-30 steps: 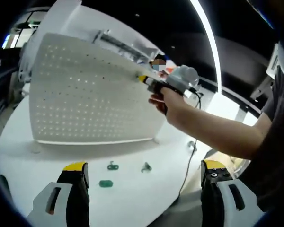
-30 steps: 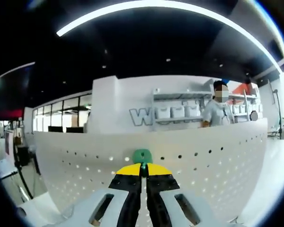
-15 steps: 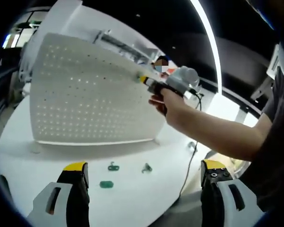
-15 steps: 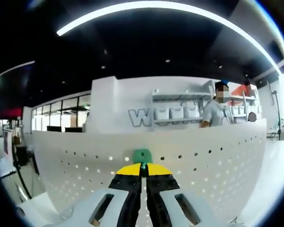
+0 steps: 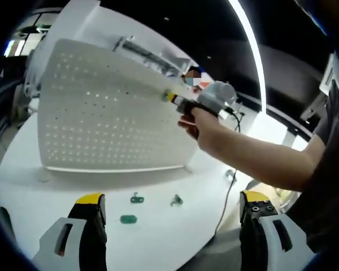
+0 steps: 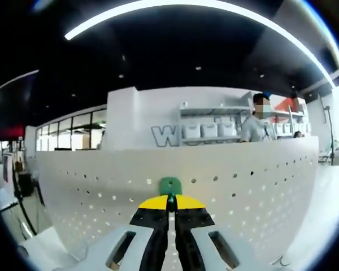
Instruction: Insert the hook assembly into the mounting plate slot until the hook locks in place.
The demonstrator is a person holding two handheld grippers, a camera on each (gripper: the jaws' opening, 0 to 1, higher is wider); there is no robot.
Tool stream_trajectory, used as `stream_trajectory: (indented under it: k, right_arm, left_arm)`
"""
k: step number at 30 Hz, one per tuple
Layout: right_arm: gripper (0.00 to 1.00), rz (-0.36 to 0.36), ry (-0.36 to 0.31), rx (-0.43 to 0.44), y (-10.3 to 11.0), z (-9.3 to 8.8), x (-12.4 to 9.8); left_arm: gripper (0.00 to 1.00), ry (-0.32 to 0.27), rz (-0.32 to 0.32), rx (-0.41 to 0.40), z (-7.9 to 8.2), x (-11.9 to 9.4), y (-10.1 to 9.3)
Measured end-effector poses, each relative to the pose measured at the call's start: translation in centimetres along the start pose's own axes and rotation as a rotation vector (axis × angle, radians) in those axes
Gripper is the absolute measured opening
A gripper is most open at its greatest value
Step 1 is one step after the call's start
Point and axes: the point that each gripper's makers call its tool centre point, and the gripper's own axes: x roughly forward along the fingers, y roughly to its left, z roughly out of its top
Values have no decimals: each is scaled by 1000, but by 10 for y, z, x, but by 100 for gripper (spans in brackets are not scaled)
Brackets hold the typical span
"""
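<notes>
A white perforated mounting plate point(image 5: 107, 113) stands upright on a round white table point(image 5: 158, 231). In the left gripper view, a person's hand holds my right gripper point(image 5: 170, 96) against the plate's upper right area. In the right gripper view, that gripper point(image 6: 170, 197) is shut on a green hook point(image 6: 170, 185), whose tip is at the plate point(image 6: 243, 192) near its top row of holes. My left gripper point(image 5: 169, 203) hangs open above the table's near edge with nothing between its fingers. A green hook piece point(image 5: 127, 218) and two small metal hook parts point(image 5: 137, 198) point(image 5: 175, 199) lie on the table before it.
A black cable point(image 5: 229, 169) runs from the right gripper down across the table's right side. The person's arm point(image 5: 254, 158) reaches in from the right. Behind the plate stand shelves point(image 6: 214, 121) and another person point(image 6: 254, 121) in the room.
The right gripper with the green hook has edged slightly lower on the plate, so the plate's top edge sits higher in its view. The left gripper holds still.
</notes>
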Motion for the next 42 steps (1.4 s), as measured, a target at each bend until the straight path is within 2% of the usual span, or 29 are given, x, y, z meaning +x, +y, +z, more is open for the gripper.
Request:
stream_trajectory:
  k: [10, 11, 12, 13, 14, 16, 22, 27, 30, 38, 42]
  right_arm:
    - [2, 2, 33, 20, -4, -3, 0]
    - [4, 4, 34, 28, -4, -3, -1]
    - [8, 25, 34, 81, -1, -2, -1]
    - [13, 21, 23, 118, -3, 2, -2]
    - [15, 10, 14, 94, -6, 5, -3]
    - [15, 6, -3, 70, -8, 13, -6]
    - [16, 10, -34, 81, -15, 34, -13]
    - [16, 14, -65, 93, -20, 53, -23]
    - [16, 31, -61, 110, -21, 57, -29]
    - [16, 88, -43, 78, -13, 61, -57]
    - [16, 90, -41, 62, -14, 62, -74]
  left_arm:
    - [100, -5, 2, -1, 1, -1, -1]
    - [100, -4, 2, 0, 1, -1, -2]
    - [100, -3, 2, 0, 1, -1, -1]
    - [100, -6, 2, 0, 2, -2, -2]
    - [100, -9, 2, -1, 2, -3, -2]
    - [100, -17, 0, -12, 4, -4, -2]
    - [100, -17, 3, -11, 4, -5, -3]
    - [100, -11, 5, -5, 2, -7, -5]
    - [100, -9, 6, -1, 0, -8, -7]
    - [100, -4, 0, 14, -4, -11, -15]
    - [100, -4, -4, 13, -5, -14, -19]
